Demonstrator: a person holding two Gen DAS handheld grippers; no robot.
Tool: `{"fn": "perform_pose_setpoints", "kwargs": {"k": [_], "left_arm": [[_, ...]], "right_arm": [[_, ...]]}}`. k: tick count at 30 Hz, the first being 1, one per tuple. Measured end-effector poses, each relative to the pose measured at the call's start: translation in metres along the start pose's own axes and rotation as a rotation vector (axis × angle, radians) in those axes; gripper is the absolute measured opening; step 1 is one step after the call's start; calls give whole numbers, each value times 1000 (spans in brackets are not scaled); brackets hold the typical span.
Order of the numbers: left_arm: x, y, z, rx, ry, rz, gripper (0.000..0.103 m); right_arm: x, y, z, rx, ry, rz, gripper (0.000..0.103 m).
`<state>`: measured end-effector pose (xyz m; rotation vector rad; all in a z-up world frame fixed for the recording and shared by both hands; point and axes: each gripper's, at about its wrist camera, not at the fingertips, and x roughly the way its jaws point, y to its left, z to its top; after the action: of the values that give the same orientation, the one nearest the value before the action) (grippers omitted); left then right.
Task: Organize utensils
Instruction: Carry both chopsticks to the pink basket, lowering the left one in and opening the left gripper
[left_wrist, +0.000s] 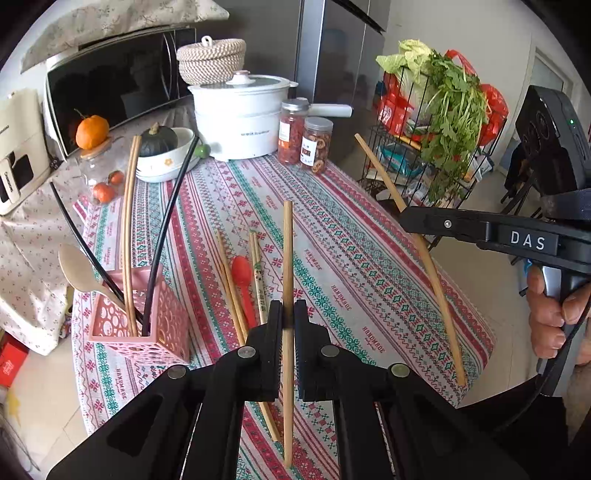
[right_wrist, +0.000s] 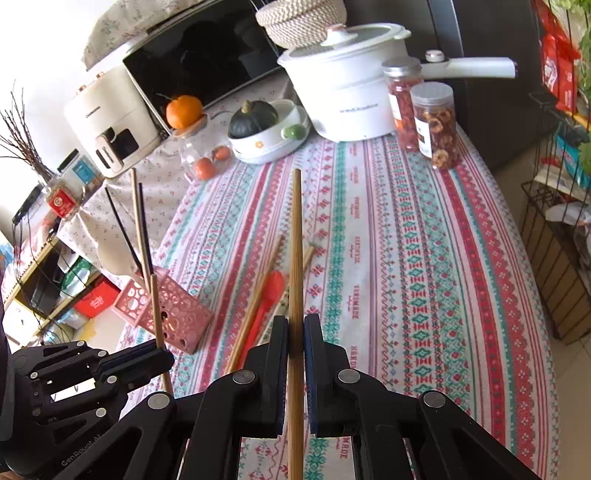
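Left wrist view: a table (left_wrist: 369, 258) under woven red-and-green patterned cloth. Beside the perforated pink basket (left_wrist: 147, 328), each gripper's jaws are clamped on a round bamboo chopstick: left gripper (left_wrist: 288, 314), right gripper (right_wrist: 295, 325).

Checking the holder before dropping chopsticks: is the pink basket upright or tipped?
Upright: the pink basket stands on its base, its utensils pointing up.

Daylit kitchen: steel fridge (left_wrist: 332, 48), pale tile floor (left_wrist: 491, 206), wire rack (left_wrist: 399, 155).
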<state>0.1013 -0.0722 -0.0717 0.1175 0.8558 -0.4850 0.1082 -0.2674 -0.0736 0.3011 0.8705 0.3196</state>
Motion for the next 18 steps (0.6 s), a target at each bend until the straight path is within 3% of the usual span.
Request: {"fn": "perform_pose_setpoints", "kwargs": {"k": [11,18], "left_arm": [[-110,29,13,-68,-291,-24,6],[-145,56,15,-99,-564,121,6]], "right_arm": [[-35,47,8,-94,-239,47,6],[-34,65,9,-132,-286,83,6]]}}
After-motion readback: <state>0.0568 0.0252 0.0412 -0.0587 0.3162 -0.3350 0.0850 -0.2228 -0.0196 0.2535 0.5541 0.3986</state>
